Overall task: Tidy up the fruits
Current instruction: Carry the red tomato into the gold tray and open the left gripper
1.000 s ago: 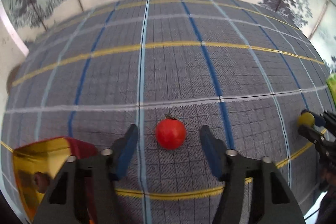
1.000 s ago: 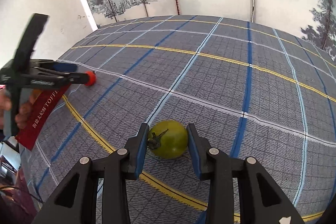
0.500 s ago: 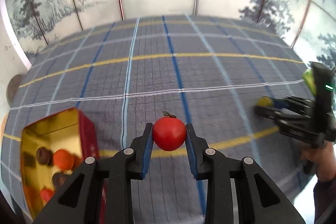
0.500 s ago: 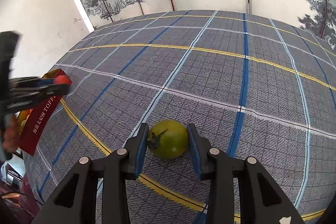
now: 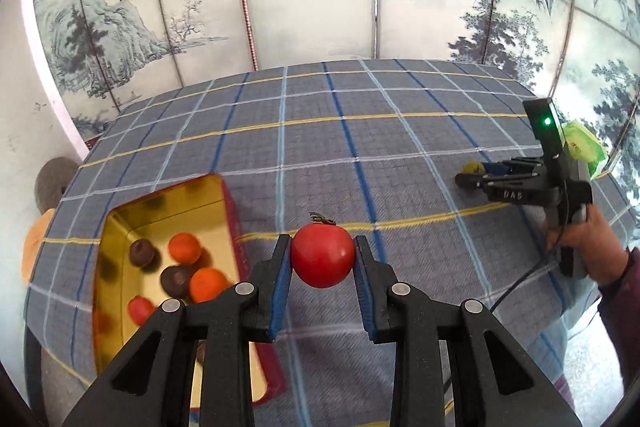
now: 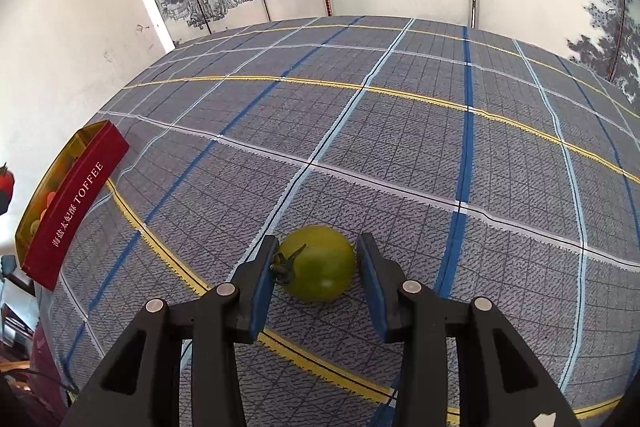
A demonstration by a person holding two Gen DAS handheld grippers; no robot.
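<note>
My left gripper (image 5: 322,261) is shut on a red tomato (image 5: 322,255) and holds it above the table, just right of the red toffee tin (image 5: 120,227). The tin has a gold inside and holds several orange, red and dark fruits. My right gripper (image 6: 316,263) sits low on the checked cloth with its pads on either side of a green tomato (image 6: 318,265); the left pad touches the stem side, and a small gap shows at the right pad. In the left wrist view the right gripper (image 5: 472,177) is at the far right with the green tomato (image 5: 472,167) at its tips.
A checked blue-grey tablecloth (image 6: 400,147) covers the table. The red tin (image 6: 76,203) stands at the table's left edge in the right wrist view. A green packet (image 5: 580,147) lies at the far right edge. Painted screens stand behind the table.
My left gripper closed on the red tomato and lifted it up and back toward the tin. My right gripper stayed around the green tomato.
</note>
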